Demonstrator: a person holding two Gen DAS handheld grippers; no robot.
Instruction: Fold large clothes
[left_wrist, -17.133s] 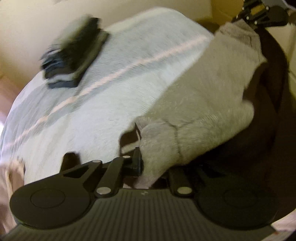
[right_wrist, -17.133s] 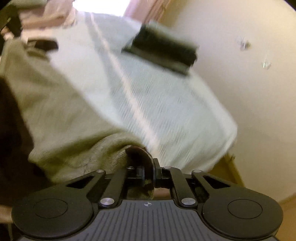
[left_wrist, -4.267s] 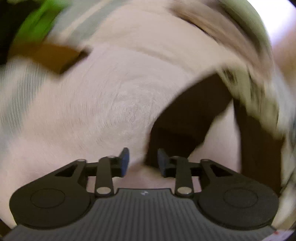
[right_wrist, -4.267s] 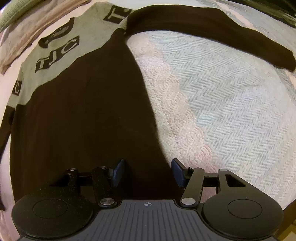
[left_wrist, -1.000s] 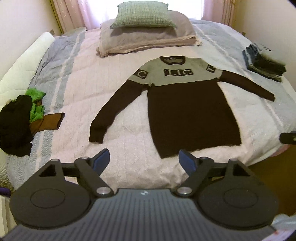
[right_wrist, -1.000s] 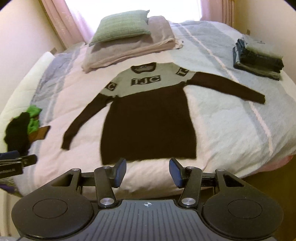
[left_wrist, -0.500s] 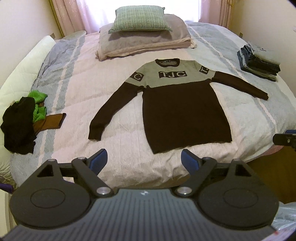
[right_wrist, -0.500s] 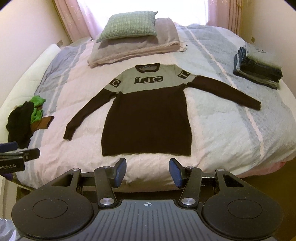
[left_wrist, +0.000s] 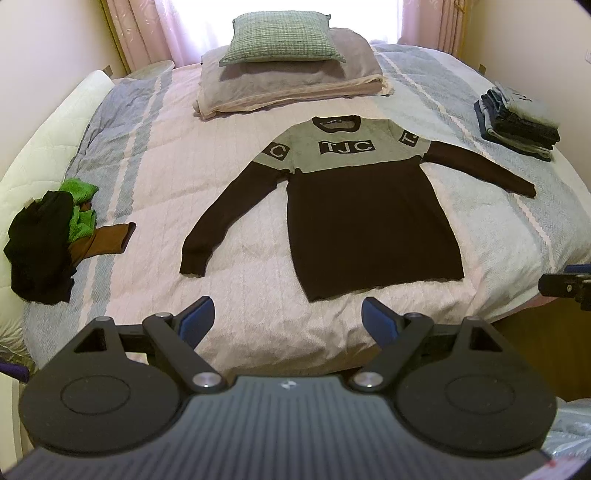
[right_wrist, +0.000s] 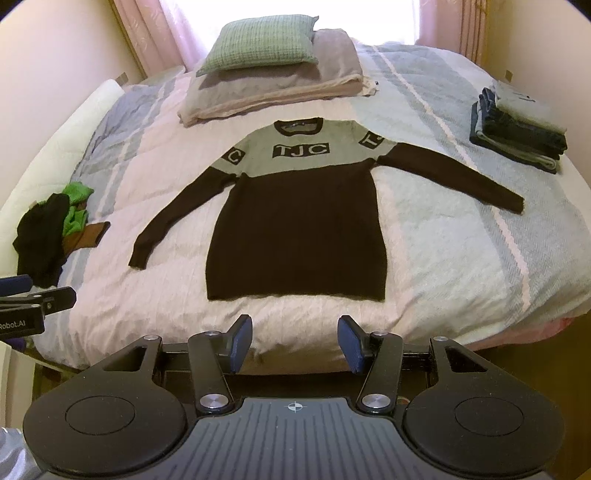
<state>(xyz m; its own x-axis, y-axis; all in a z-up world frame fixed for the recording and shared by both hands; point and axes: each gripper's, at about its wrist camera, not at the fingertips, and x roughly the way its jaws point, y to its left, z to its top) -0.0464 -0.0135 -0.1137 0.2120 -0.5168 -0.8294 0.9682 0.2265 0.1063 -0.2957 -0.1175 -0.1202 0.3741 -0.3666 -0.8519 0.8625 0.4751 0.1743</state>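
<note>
A long dark brown sweater with a grey yoke lettered TJC lies flat and face up on the bed, both sleeves spread out to the sides. My left gripper hovers open and empty beyond the foot of the bed, short of the hem. My right gripper is likewise open and empty, back from the hem and centred on it. Each gripper shows at the edge of the other's view.
A stack of folded clothes sits at the bed's right side. A heap of black, green and brown garments lies at the left edge. Pillows are piled at the head.
Both grippers have drawn back and up from the bed, so the whole sweater now shows. Earlier they held a grey garment, now on the stack at the right.
</note>
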